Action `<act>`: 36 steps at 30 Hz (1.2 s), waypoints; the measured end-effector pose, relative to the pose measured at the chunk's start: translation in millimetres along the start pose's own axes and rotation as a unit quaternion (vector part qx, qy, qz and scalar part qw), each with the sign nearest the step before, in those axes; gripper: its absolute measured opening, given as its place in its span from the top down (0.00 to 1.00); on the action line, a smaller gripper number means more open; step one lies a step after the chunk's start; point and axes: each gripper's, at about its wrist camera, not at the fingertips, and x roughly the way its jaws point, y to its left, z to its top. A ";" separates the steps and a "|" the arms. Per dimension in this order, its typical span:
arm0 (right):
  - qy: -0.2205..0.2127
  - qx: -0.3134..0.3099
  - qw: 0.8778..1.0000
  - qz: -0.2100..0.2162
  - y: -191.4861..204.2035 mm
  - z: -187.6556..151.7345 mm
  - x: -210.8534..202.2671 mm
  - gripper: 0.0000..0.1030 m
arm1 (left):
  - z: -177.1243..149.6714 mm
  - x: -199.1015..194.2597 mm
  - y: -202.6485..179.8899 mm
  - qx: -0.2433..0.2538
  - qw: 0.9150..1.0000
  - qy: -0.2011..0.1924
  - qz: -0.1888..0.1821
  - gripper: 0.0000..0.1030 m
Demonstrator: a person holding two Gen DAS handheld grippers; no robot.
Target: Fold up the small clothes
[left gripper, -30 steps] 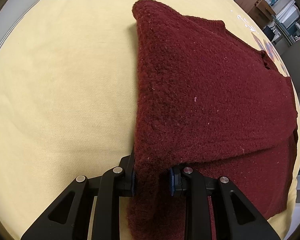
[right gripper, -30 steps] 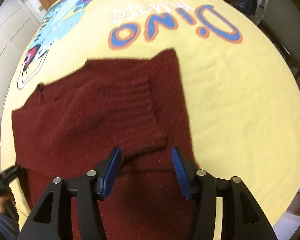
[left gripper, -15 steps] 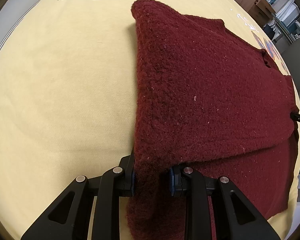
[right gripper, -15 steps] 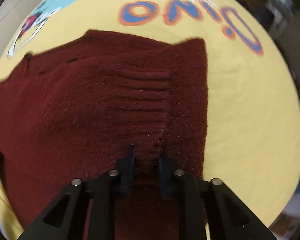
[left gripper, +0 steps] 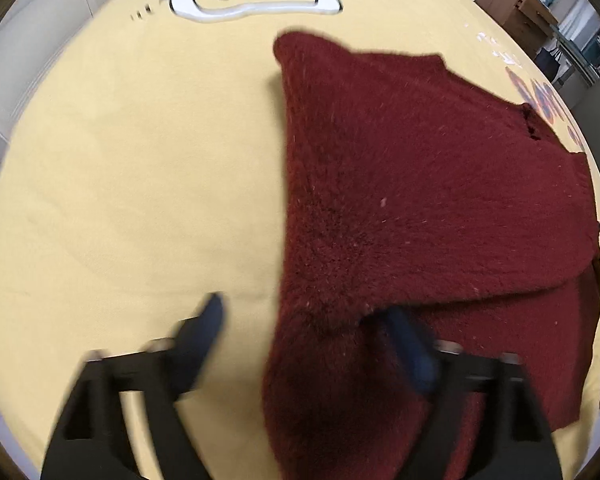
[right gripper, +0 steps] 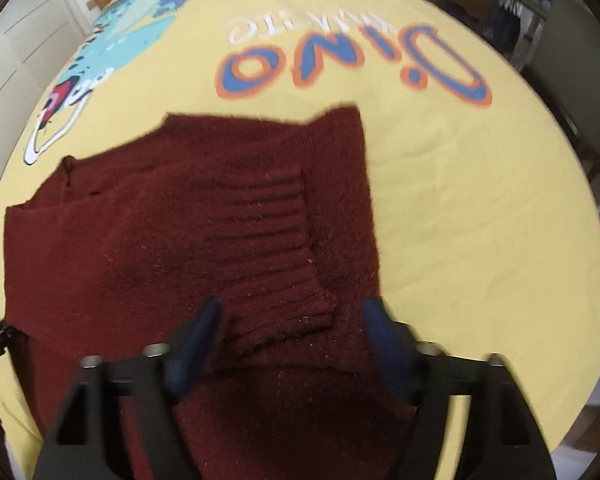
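Both claws opening: left claw [left gripper: 312, 332] spread around sweater [left gripper: 420, 200] fold, right claw [right gripper: 292, 332] spread over cuff [right gripper: 276, 248]; a snagged pad could drag folds open.

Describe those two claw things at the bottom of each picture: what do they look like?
Both are alike. The left gripper and the right gripper each have two black, angular plastic fingers with triangular cut-outs and small silver screws on top. Dark blue pads line the inner fingertip faces. No cables or sleeves show.
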 end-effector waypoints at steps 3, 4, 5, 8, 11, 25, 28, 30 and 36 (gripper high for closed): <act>-0.024 -0.019 0.999 0.012 10.1 1.1 -21.5 0.21 | -1.7 -26.5 -6.8 0.010 1.000 -0.020 0.009 0.01; -0.031 -0.025 0.999 0.015 15.5 1.5 -26.9 0.18 | -1.0 -34.3 -9.6 0.013 0.999 -0.026 0.013 0.01; -0.039 -0.032 0.999 0.017 21.6 2.3 -33.6 0.17 | -0.2 -44.7 -13.7 0.018 0.999 -0.035 0.019 0.01; -0.064 -0.049 0.997 0.017 41.4 -1.9 -50.6 0.12 | 4.7 -62.0 -37.0 0.029 0.997 -0.062 0.016 0.01; -0.094 -0.062 0.993 0.024 62.8 -4.7 -58.9 0.00 | 15.5 -64.0 -66.2 0.047 0.995 -0.086 0.007 0.01; -0.097 -0.130 0.987 0.004 129.6 -7.4 14.6 0.00 | 49.1 48.5 -107.0 0.040 0.997 -0.058 0.018 0.01; -0.070 -0.132 0.989 -0.020 129.0 -3.3 43.1 0.00 | 42.7 49.5 -92.3 0.038 0.997 -0.068 0.017 0.01; -0.061 -0.132 0.989 -0.032 122.2 -3.4 52.3 0.00 | 40.9 45.3 -80.6 0.040 0.996 -0.073 0.034 0.01; -0.057 -0.105 0.992 -0.031 82.7 -5.2 51.9 0.00 | 36.4 47.0 -49.3 0.026 0.997 -0.072 0.034 0.01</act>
